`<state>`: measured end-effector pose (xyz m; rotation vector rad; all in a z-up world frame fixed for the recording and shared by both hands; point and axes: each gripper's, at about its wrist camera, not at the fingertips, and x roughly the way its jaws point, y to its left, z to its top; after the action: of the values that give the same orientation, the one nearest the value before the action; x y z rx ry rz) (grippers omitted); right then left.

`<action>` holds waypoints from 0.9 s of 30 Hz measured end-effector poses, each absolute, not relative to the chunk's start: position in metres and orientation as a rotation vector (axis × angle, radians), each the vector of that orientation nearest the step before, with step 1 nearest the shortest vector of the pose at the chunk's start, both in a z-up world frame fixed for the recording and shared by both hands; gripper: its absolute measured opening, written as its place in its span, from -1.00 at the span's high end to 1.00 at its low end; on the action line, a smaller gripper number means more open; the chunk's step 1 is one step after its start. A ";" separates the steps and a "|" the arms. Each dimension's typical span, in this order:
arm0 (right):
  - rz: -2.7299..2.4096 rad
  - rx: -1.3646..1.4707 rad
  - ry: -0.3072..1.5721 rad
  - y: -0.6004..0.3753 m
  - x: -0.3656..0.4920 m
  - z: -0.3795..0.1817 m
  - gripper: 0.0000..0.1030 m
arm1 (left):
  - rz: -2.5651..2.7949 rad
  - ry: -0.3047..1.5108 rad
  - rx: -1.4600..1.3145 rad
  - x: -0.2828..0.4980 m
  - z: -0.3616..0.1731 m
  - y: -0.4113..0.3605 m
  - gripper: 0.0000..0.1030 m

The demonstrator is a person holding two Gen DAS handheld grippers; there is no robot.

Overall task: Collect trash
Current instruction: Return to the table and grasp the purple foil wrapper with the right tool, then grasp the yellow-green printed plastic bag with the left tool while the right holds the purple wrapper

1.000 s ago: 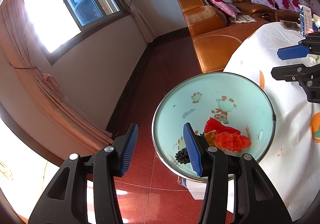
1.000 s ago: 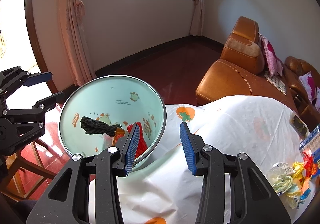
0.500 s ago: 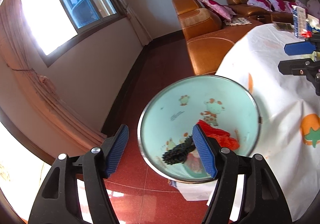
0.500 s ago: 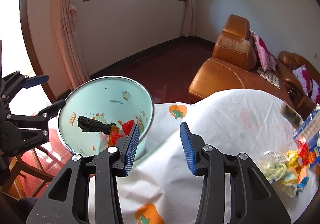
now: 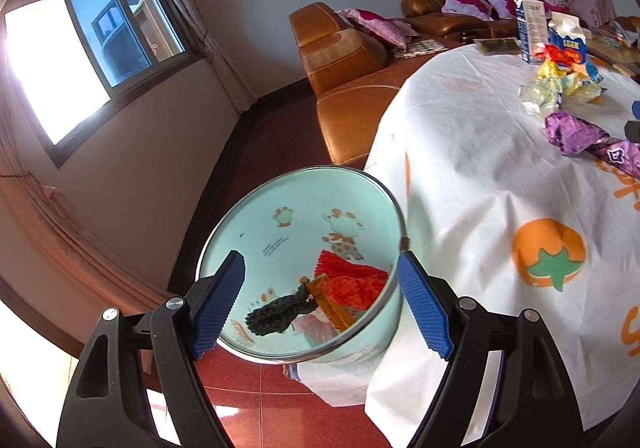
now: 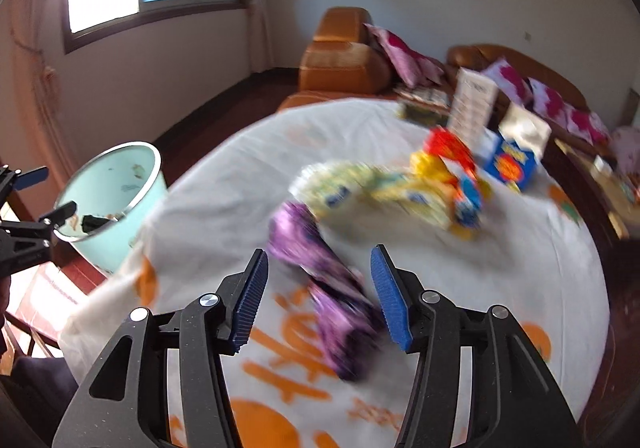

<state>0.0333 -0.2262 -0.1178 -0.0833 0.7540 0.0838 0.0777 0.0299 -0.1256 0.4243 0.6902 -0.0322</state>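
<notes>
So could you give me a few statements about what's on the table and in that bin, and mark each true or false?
1. The mint-green bin stands on the floor beside the table. True.
2. The bin is empty. False: it holds red and orange scraps and a dark clump.
3. A purple wrapper lies on the tablecloth ahead of the right gripper. True.
4. The right gripper is clamped on the purple wrapper. False: its jaws are opening, and the pads stand clear of it.
5. The left gripper carries a milk carton. False: nothing is between its opening jaws; the cartons stand far across the table.
</notes>
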 end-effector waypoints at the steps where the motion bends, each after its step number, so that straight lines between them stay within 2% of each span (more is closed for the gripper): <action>1: 0.077 -0.066 0.768 -0.233 0.032 -0.123 -0.04 | -0.039 0.690 0.430 0.076 -0.126 0.027 -0.50; 7: 0.081 0.034 0.815 -0.263 0.034 -0.147 -0.04 | -0.061 0.686 0.458 0.070 -0.129 0.014 -0.51; 14: 0.158 0.077 0.811 -0.263 0.033 -0.146 0.48 | -0.071 0.702 0.469 0.068 -0.134 0.012 -0.52; 17: 0.166 0.093 0.814 -0.264 0.033 -0.146 0.60 | -0.073 0.702 0.472 0.067 -0.135 0.011 -0.52; 27: 0.148 0.111 0.750 -0.282 0.021 -0.126 0.65 | -0.074 0.695 0.460 0.070 -0.129 0.008 -0.52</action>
<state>0.0211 -0.2821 -0.1257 0.1106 0.7496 0.1475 0.0698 0.0080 -0.1287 0.4598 0.6948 -0.0744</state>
